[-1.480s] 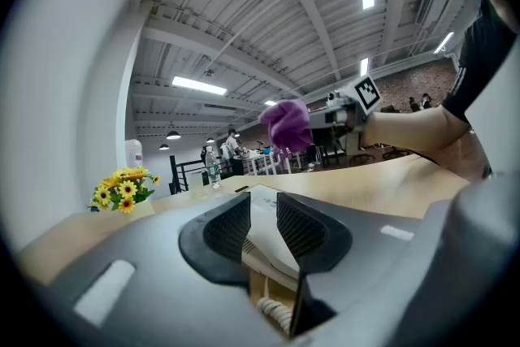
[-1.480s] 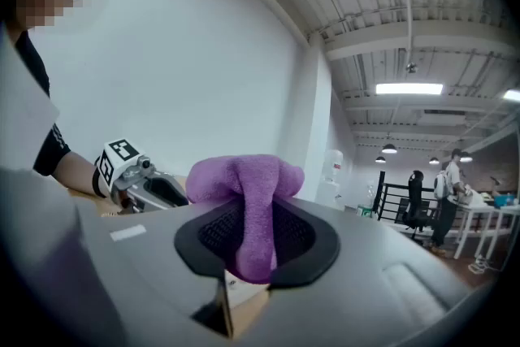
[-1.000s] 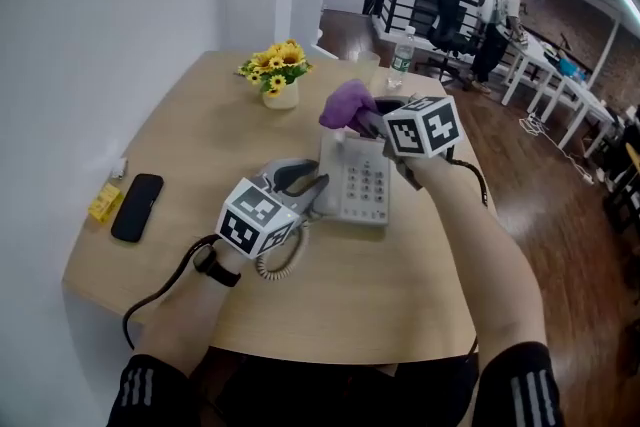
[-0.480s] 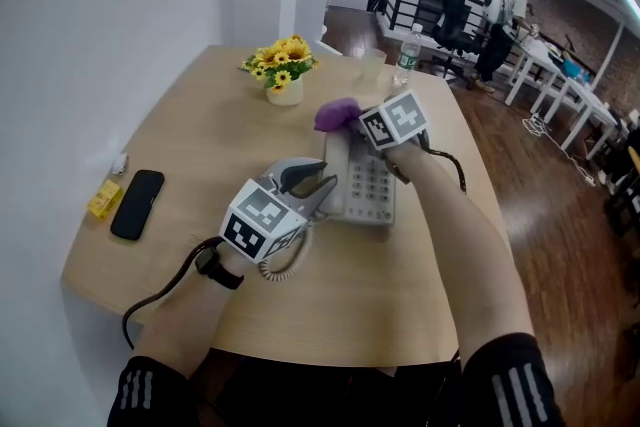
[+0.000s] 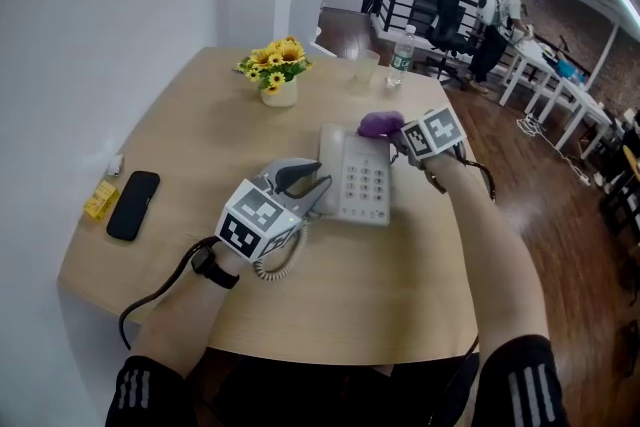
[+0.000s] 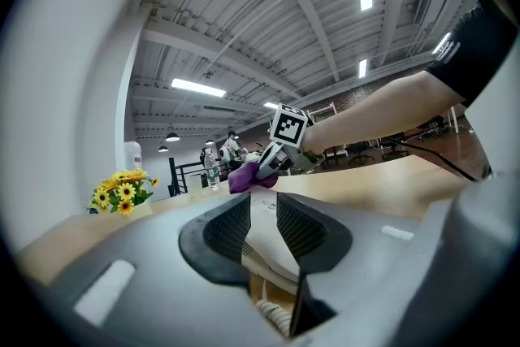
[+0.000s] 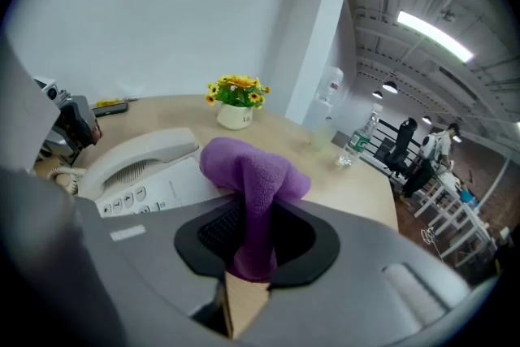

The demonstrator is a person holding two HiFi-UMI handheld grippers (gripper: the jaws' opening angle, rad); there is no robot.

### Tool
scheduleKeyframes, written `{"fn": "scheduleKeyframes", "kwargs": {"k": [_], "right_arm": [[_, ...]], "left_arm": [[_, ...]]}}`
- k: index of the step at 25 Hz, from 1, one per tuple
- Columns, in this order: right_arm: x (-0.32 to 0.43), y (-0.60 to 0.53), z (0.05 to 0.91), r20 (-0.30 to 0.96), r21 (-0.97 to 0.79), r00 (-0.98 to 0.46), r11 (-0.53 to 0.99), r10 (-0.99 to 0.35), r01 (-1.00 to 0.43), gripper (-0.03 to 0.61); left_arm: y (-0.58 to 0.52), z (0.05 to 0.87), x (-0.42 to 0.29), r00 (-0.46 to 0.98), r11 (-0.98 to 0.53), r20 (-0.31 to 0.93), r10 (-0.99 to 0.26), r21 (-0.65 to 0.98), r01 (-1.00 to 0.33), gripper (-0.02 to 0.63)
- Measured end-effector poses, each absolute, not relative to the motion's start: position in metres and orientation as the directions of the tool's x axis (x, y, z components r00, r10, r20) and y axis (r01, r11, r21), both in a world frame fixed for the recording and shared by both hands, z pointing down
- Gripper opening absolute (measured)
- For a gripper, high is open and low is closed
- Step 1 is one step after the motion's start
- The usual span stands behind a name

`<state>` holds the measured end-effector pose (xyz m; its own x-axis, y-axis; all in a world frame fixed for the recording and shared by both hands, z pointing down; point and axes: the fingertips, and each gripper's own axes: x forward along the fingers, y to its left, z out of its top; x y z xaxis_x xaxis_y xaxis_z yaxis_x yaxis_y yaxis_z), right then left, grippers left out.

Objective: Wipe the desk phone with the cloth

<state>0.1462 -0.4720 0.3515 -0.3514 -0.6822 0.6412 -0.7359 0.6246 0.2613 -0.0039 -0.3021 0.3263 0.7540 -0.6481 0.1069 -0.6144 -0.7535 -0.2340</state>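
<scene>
The white desk phone [image 5: 358, 177] lies mid-table, its handset [image 7: 138, 154] resting in the cradle on its left side. My left gripper [image 5: 316, 187] sits at the phone's near left, jaws close together on the white handset end [image 6: 264, 236]; the coiled cord [image 5: 278, 265] hangs below. My right gripper [image 5: 397, 130] is shut on a bunched purple cloth [image 5: 379, 124], which touches the phone's far right corner. In the right gripper view the cloth [image 7: 252, 175] rises between the jaws beside the keypad [image 7: 154, 189]. The left gripper view shows the cloth [image 6: 248, 177] beyond the phone.
A pot of yellow flowers [image 5: 275, 75] stands at the table's far side, with a plastic cup [image 5: 366, 67] and a water bottle [image 5: 402, 58] near it. A black mobile phone [image 5: 135, 205] and a yellow item [image 5: 103, 200] lie at the left edge. People stand far back.
My right gripper has carried the cloth from the phone's far left corner rightward to its far right corner. The left gripper has stayed in place.
</scene>
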Motion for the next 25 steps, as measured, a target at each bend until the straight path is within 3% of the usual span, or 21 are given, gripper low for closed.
{"fn": "scheduleKeyframes", "kwargs": {"k": [7, 13, 25], "right_arm": [[0.105, -0.463, 0.322, 0.562, 0.174, -0.488, 0.672, -0.668, -0.720, 0.075], [0.044, -0.449, 0.345, 0.601, 0.172, -0.531, 0.745, -0.598, -0.644, 0.075], [0.136, -0.444, 0.362, 0.623, 0.180, -0.431, 0.655, -0.653, -0.734, 0.075]], "left_arm": [[-0.303, 0.326, -0.004, 0.754, -0.754, 0.108, -0.647, -0.235, -0.613, 0.094], [-0.302, 0.328, -0.004, 0.756, -0.755, 0.107, -0.646, -0.232, -0.613, 0.094], [-0.301, 0.326, -0.004, 0.757, -0.756, 0.109, -0.644, -0.241, -0.608, 0.094]]}}
